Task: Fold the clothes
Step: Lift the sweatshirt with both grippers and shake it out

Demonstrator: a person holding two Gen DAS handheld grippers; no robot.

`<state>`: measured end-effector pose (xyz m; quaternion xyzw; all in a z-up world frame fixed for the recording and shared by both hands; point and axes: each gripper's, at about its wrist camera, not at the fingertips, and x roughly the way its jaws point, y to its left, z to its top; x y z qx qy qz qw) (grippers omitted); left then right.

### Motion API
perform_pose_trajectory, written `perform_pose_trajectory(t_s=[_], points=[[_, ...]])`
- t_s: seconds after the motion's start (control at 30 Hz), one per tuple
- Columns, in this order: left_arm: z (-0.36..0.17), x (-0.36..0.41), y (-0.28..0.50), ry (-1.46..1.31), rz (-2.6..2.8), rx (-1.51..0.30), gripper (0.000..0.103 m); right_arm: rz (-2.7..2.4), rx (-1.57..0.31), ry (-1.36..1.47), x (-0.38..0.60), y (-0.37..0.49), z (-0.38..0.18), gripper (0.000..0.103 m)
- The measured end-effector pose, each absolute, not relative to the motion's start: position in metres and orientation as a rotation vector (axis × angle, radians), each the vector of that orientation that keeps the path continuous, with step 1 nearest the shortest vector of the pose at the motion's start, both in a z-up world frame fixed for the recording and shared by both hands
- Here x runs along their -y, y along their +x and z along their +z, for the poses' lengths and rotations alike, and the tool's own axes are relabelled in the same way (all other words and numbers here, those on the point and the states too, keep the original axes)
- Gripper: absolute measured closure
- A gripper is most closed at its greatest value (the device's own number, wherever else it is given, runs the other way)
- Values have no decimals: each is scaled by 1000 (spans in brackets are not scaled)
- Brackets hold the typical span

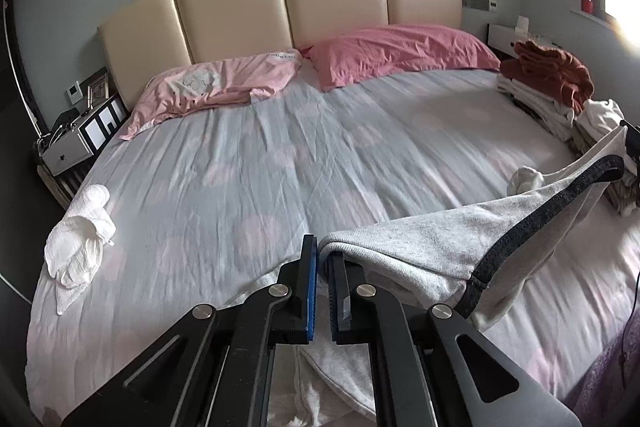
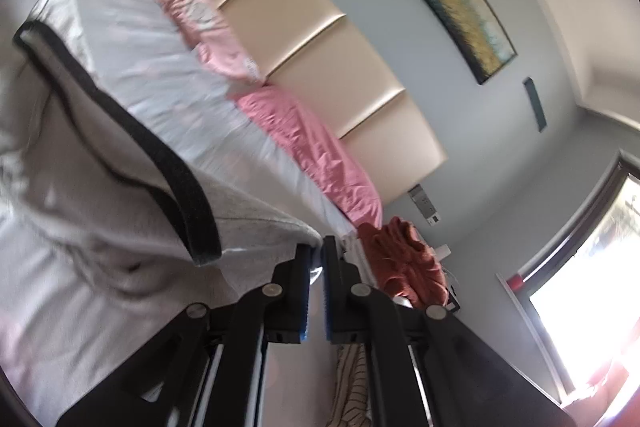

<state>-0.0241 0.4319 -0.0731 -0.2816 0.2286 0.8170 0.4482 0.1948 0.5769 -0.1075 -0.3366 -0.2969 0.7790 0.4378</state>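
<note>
Fingers of both the left gripper (image 1: 323, 255) and right gripper (image 2: 316, 247) apparently pinch the speckled grey, dark-banded knit garment (image 1: 420, 247).

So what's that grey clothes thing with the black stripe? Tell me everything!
The grey garment looks like soft, speckled knit fabric with a dark charcoal band along one edge. It is lifted off the bed, stretched between the left gripper, shut on one corner, and the right gripper, shut on another. Its middle sags; a loose part hangs down.
</note>
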Motion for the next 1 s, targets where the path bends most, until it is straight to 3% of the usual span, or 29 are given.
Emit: perform_pose_trajectory(t_s=[0.57, 0.83, 1.0], points=[[219, -311, 48, -132, 2202, -227, 99, 1967, 642, -300, -523, 245, 150, 99], [292, -250, 91, 104, 2235, -107, 99, 1969, 680, -116, -474, 290, 230, 99], [282, -261, 83, 52, 2242, -170, 99, 1995, 670, -147, -471, 292, 234, 99]])
